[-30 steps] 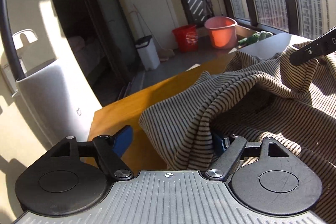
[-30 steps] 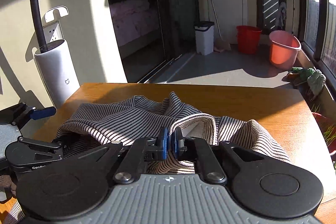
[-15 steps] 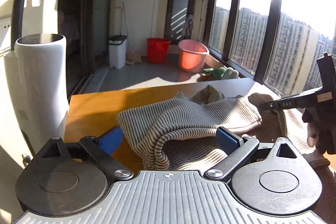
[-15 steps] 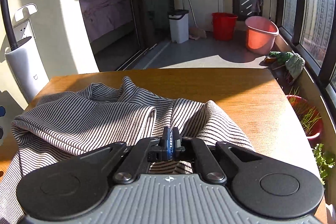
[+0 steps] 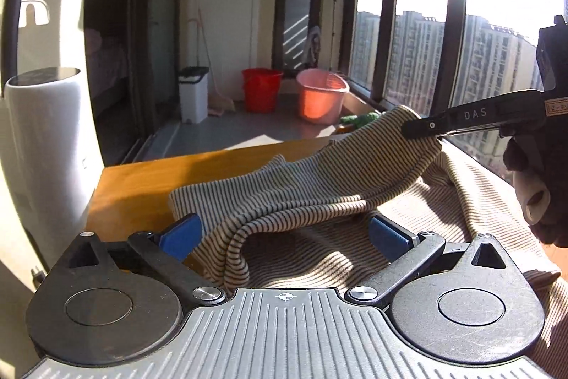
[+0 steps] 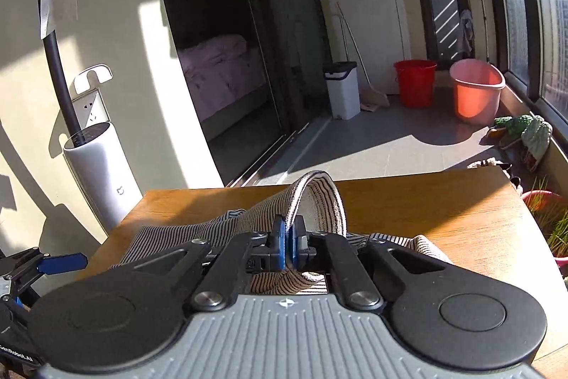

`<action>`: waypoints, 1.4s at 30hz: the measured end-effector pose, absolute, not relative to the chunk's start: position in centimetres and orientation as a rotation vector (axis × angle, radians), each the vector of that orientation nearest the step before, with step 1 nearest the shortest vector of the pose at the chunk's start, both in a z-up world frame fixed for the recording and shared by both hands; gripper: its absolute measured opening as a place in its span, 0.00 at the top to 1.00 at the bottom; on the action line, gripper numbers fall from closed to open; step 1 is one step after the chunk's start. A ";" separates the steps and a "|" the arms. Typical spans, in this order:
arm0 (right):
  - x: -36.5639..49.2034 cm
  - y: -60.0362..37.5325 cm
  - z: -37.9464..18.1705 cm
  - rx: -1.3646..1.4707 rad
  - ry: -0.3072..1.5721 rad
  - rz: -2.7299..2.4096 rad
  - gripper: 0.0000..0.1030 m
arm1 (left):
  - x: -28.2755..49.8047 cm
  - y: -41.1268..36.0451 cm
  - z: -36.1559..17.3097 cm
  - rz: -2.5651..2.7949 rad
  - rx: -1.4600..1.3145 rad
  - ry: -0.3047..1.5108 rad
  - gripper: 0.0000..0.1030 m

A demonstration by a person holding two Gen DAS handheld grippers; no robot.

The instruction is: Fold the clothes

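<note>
One striped garment (image 5: 319, 201): right hand-held gripper (image 6: 288, 238) pinches it, left hand-held gripper (image 5: 284, 233) spread.

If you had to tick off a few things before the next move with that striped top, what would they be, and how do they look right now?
1. Right claw shut on the top: ok, a fold of cloth is pinched between its pads.
2. Left claw open: ok, pads wide apart, the top's edge lying between them.
3. Top partly lifted off the table: ok, one end raised.
4. Top spread flat for folding: not ok, it is bunched.
5. Bare table beyond the top: ok.
6. Near edge of the top: cannot tell, the claws hide it.
</note>
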State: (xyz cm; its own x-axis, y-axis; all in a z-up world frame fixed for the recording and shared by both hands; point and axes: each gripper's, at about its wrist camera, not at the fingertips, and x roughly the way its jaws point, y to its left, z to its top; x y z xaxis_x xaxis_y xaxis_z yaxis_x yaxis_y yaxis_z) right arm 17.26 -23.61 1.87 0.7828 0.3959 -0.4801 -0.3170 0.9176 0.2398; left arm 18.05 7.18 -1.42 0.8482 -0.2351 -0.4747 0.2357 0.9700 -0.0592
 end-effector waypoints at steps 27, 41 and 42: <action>8.6 -23.5 -2.1 0.135 0.575 0.226 0.62 | 23.0 6.9 -5.6 -0.337 -0.115 0.653 0.00; 2.9 -21.9 -4.4 0.103 0.542 -0.025 0.47 | 22.8 6.9 -5.5 -0.346 -0.143 0.643 0.00; 2.9 -22.0 -4.3 0.109 0.543 -0.028 0.47 | 22.8 6.9 -5.5 -0.342 -0.142 0.642 0.00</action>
